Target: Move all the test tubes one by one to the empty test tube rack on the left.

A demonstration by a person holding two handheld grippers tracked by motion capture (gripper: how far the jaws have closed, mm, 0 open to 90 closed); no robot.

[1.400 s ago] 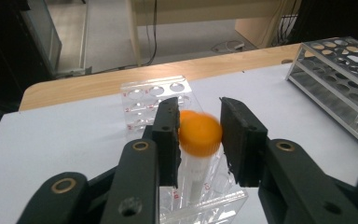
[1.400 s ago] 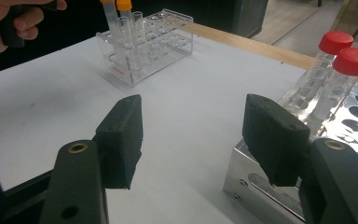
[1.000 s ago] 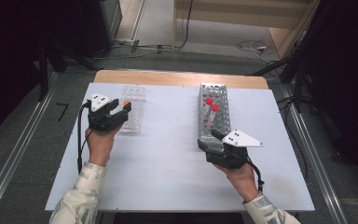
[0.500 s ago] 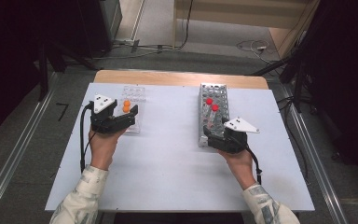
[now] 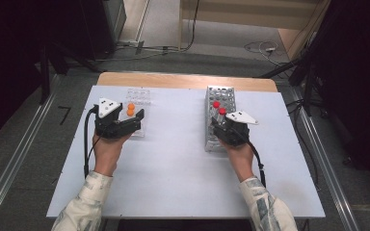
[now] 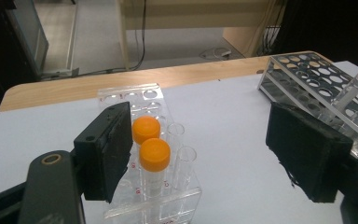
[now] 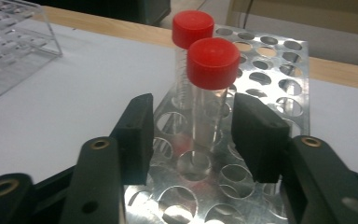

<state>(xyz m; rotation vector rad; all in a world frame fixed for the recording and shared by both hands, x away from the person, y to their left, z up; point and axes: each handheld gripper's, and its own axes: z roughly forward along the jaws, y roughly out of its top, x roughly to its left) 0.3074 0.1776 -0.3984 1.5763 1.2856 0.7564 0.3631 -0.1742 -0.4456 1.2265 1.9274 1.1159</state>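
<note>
— What's the room like from where you stand?

— Grey floor, cables trailing at the back, dark curtains either side. A white table (image 5: 173, 163) with a wooden strip along its far edge. A person's two forearms come in from the near side, a gripper in each hand.

— Left side first.

— Left gripper (image 5: 134, 121) lies level beside a clear plastic rack (image 5: 138, 98) at the far left of the table. Two orange-capped tubes (image 6: 154, 154) stand upright in it, one behind the other. The jaws are spread wide, nothing pinched: one pad sits just beside the orange caps, the other stands well apart over bare table.

— Touching the caps?

— Hard to tell from here; close, possibly just clear.

— And the right?

— Right gripper (image 7: 193, 137) hovers over the near end of a metal rack (image 5: 220, 94) full of round holes, right of centre. Two red-capped tubes (image 7: 213, 63) stand in it, leaning a little. The nearer tube sits between the jaws, below its cap. The jaws have just been closing in, but a gap shows on both sides of the tube, so it is not gripped yet.

— The two racks?

— Well apart, bare table between them.
</note>
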